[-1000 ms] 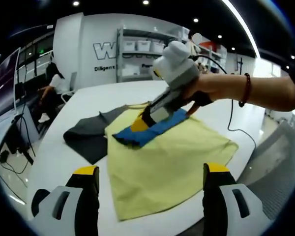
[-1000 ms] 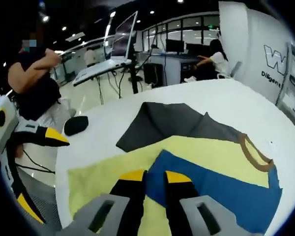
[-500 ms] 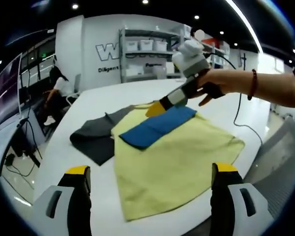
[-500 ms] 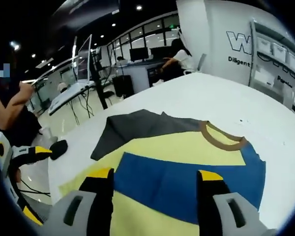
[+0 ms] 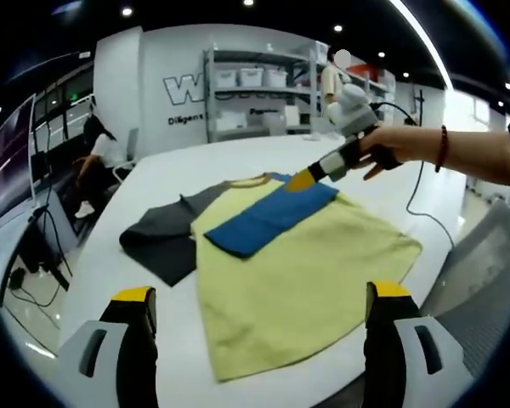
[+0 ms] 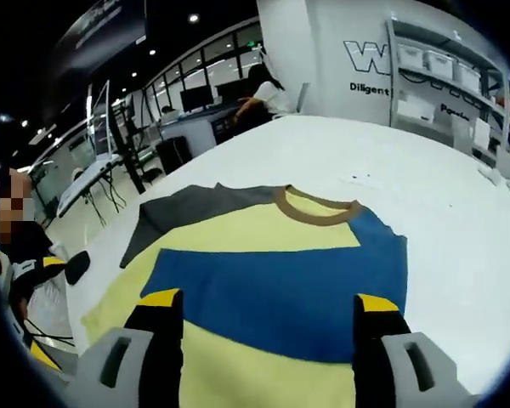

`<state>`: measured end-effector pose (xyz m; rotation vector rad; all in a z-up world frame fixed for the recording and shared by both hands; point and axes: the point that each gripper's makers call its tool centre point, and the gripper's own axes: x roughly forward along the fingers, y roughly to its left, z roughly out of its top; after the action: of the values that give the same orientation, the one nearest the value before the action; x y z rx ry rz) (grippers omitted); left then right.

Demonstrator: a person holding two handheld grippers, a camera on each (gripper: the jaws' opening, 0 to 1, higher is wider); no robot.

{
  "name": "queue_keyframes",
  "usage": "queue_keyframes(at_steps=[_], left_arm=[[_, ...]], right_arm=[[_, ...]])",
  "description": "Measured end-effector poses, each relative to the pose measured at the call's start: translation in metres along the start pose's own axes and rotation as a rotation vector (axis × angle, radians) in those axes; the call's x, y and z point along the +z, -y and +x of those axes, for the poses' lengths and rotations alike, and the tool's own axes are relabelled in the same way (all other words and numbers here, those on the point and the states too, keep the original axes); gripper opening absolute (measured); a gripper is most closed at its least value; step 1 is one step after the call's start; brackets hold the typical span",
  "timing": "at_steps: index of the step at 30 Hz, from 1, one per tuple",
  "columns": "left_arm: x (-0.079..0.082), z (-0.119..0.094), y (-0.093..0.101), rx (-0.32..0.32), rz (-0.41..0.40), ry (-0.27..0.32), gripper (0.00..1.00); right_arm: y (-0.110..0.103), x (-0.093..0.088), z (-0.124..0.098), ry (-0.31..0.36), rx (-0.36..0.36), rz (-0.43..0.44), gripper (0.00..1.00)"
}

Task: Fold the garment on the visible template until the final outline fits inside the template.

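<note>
I am holding the left gripper (image 5: 257, 340) low, at the near edge of the white table (image 5: 238, 161), and its two jaws are standing wide apart with nothing between them. Just beyond them the garment (image 5: 297, 280) is lying flat on the table: a yellow shirt with a blue sleeve (image 5: 268, 217) folded across its upper part. A dark grey sleeve (image 5: 157, 242) is spreading out from the garment on the left side in the left gripper view. I cannot tell a template from the garment and the table.

Beyond the blue sleeve, a hand (image 5: 382, 153) is reaching in from the right with the arm stretched out and a bead bracelet (image 5: 443, 149) on the wrist. It is holding the right gripper (image 5: 304, 179), whose yellow tip is hanging just above the far end of the blue sleeve; from here I cannot tell how its jaws are standing.

The right gripper view is answering this: the right gripper (image 6: 269, 327) is spread wide, holding nothing, with the blue sleeve (image 6: 280, 289) lying between and beyond the jaws. This view is also showing the brown collar (image 6: 316, 211) of the garment (image 6: 263, 246) clearly, and the grey sleeve (image 6: 187, 212) beside it. Far behind the table, shelves (image 5: 255, 93) with white boxes are standing at the wall, and a person (image 5: 98, 157) is sitting at a desk.
</note>
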<state>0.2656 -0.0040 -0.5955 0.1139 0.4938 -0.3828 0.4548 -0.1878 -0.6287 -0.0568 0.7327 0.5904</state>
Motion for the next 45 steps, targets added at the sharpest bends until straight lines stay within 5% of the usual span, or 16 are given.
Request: queue_keyframes(at_steps=[19,32,45], left_arm=[[0.0,0.0,0.0,0.003,0.006,-0.001,0.99],[0.0,0.0,0.001,-0.003,0.004,0.005,0.99],[-0.001,0.0,0.0,-0.003,0.005,-0.003,0.97]], right_arm=[[0.063,-0.029,-0.024,0.001,-0.118,0.084,0.67],[0.093,-0.055,-0.022,-0.008,-0.209,0.166,0.34],[0.095,-0.062,-0.018,-0.004,-0.256,0.211,0.03]])
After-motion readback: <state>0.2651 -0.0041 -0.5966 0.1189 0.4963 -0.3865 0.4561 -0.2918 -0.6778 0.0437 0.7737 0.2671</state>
